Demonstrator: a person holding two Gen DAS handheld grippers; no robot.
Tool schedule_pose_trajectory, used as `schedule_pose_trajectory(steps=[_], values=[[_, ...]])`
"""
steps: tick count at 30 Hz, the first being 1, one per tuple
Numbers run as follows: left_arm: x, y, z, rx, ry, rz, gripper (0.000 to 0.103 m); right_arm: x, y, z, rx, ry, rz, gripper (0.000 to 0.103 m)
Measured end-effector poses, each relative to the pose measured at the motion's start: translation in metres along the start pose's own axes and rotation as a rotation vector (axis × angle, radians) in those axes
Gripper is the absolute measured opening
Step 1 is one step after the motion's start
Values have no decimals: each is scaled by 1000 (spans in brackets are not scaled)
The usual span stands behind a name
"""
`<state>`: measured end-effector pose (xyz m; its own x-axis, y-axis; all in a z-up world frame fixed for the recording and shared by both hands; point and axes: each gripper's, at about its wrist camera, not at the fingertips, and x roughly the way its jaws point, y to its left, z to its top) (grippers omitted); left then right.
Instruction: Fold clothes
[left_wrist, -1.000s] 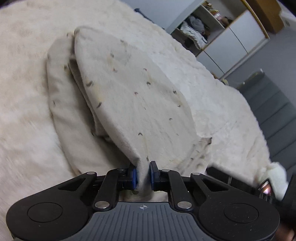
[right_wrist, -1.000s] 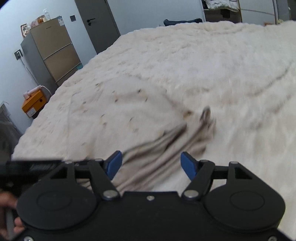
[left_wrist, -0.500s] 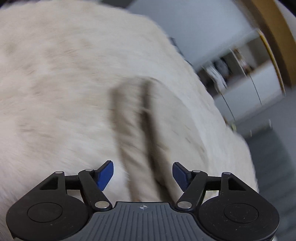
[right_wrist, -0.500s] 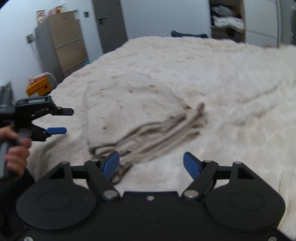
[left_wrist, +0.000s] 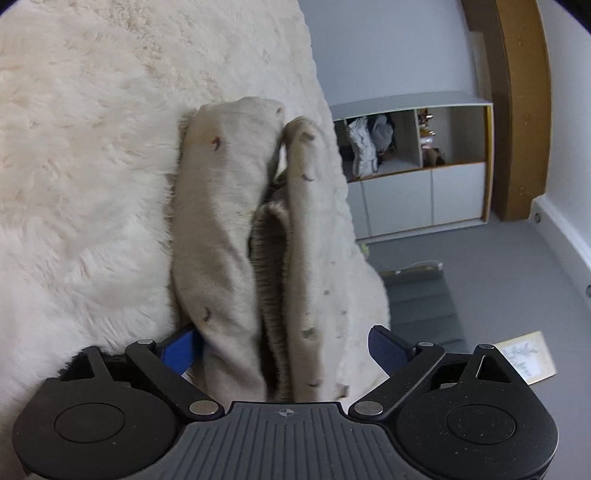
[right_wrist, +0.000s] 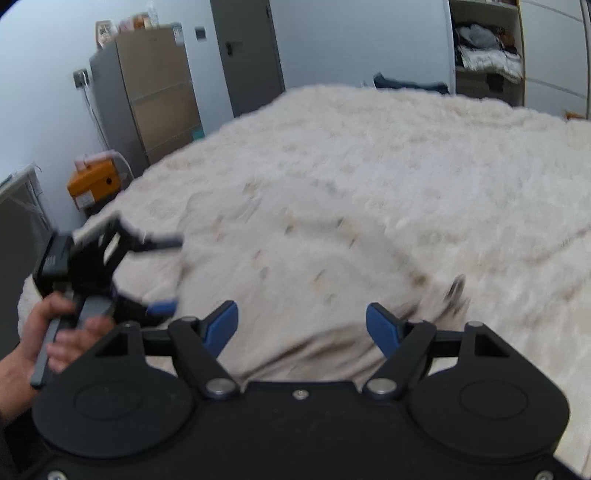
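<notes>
1. Here, low over the fluffy cream blanket (left_wrist: 85, 192): left gripper (left_wrist: 284, 350), pointing slightly downward along the folded garment (left_wrist: 229, 236), jaws opening and already wide, blue pads (left_wrist: 179, 349) clear of the cloth on the right side, barely beside it on the left.
2. Seen again from the right wrist view at the left edge of the blanket (right_wrist: 424, 166): same left gripper (right_wrist: 162, 273), blurred, held by a bare hand (right_wrist: 48, 339) wrapped around its grey handle.
3. Above the near edge of the blanket: right gripper (right_wrist: 301, 325), tilted down toward the garment (right_wrist: 295, 266), jaws spread, nothing pressed by the blue pads (right_wrist: 380, 328).
4. Garment: soft beige knit with small dark flecks, folded into a long stack with rounded ends; ribbed, darker inner layer showing along the middle seam in the left wrist view.
5. Blanket: long-pile, shaggy, off-white, covering the whole bed.
6. Position against the blanket: garment lying flat on it, near its edge by the grey floor (left_wrist: 498, 266), running lengthwise away from between the left jaws; near end of the stack between the left pads, ungripped.
7. From the right wrist view: garment's near fold just ahead of and below the right jaws, between the two pads in line of sight; contact impossible to tell through the blur.
</notes>
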<state>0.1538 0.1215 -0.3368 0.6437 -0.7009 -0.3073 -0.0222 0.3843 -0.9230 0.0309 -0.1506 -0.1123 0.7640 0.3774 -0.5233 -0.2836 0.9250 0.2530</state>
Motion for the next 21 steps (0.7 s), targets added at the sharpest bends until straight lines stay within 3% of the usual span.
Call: schedule_pose_trajectory(steps=[2,5,8,10,14,15,17,21], values=[[-1,-1,1,16,19,12,90,7,-40,23,50,12,97,77],[1,-8,2,72,20,87,86,43,-115,70,130,159,215,77],[-2,-16,3,107,12,129,86,87,-161,98,202,262,360,78],[-3,-18,5,100,10,119,86,114,-178,106,242,304,434,78],[-2,-17,14,79,11,94,89,174,-187,112,249,416,594,79],[0,-12,18,44,4,57,90,189,-183,110,231,448,621,79],[7,-5,25,-13,3,5,92,203,-175,104,210,490,650,79],[16,-6,28,13,22,11,96,243,-162,81,203,603,690,81]])
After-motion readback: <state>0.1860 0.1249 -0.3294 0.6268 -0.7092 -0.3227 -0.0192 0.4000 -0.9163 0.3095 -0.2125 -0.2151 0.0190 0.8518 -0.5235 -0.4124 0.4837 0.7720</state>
